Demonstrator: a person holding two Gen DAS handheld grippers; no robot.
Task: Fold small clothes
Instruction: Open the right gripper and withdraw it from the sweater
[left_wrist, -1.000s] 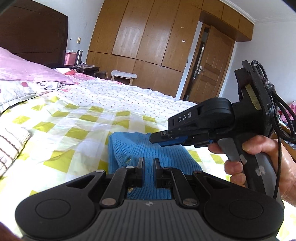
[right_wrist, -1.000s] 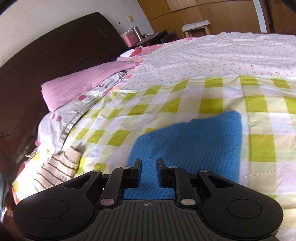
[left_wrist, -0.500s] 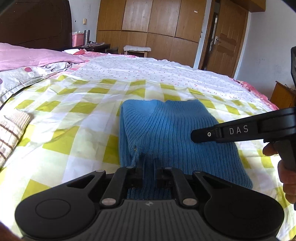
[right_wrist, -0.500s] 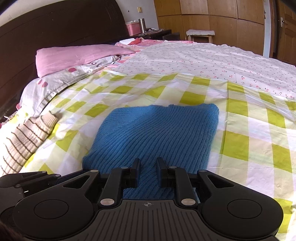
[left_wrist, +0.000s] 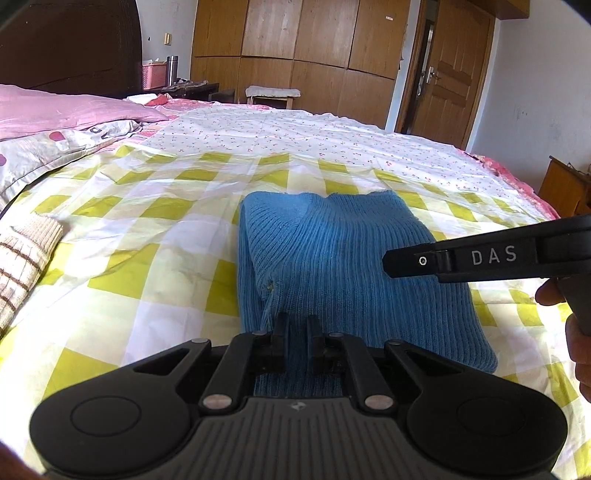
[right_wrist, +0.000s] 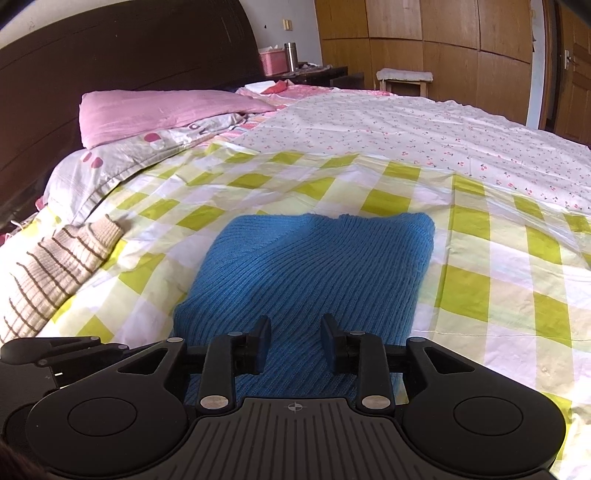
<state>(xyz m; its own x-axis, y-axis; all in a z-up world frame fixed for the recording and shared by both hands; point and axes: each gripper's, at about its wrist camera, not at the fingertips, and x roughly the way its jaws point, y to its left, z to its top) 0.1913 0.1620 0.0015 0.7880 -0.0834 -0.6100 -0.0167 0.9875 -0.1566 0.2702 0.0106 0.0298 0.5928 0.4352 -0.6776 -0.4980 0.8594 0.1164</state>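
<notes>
A blue ribbed knit garment (left_wrist: 343, 266) lies folded on the yellow-checked bedsheet (left_wrist: 155, 236); it also shows in the right wrist view (right_wrist: 314, 266). My left gripper (left_wrist: 297, 325) is at the garment's near edge, its jaws narrow with blue knit between them. My right gripper (right_wrist: 295, 334) has its jaws apart over the near edge of the garment and holds nothing. Seen from the side in the left wrist view, the right gripper (left_wrist: 480, 256) hovers above the garment's right part.
A beige striped knit piece (right_wrist: 51, 266) lies at the left on the sheet. Pink pillows (right_wrist: 162, 110) and a dark headboard (right_wrist: 129, 48) are at the far left. A flowered sheet (left_wrist: 314, 136) covers the far bed. Wooden wardrobes (left_wrist: 303, 51) and a door (left_wrist: 450, 74) stand behind.
The folded garment has been laid down on the sheet. My right gripper has opened and let go of it. My left gripper stays narrow at the near edge.
</notes>
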